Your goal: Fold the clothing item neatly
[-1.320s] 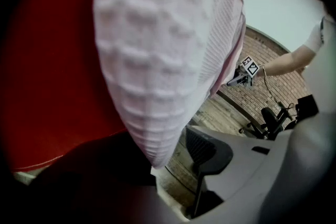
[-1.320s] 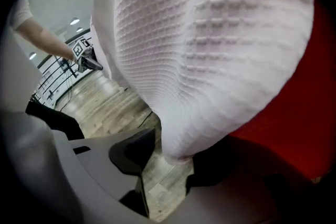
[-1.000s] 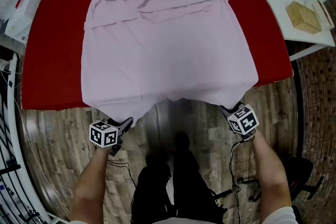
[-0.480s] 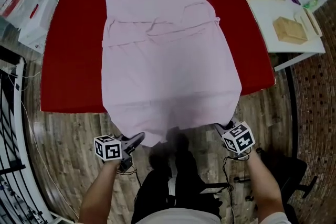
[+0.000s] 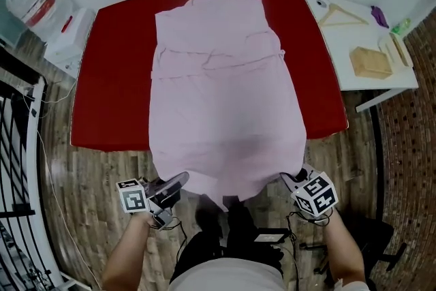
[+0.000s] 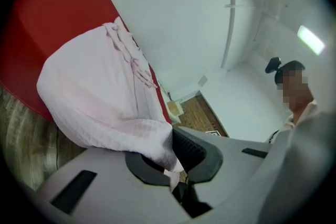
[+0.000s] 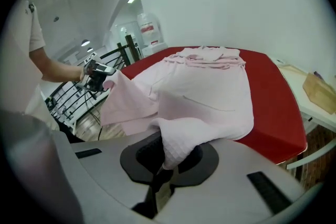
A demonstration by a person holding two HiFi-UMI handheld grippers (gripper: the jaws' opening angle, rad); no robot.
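Both my claws have risen since a second ago, lifting the garment's (image 5: 225,99) hem, which then hung lower off the table's (image 5: 109,85) near edge. Left claw (image 5: 172,185) and right claw (image 5: 294,178) are each clamped on a hem corner. The rest lies flat up to the far edge. The first fold looks under way. Only the gripper views show cloth pinched between the pads; only the head view shows the whole spread.
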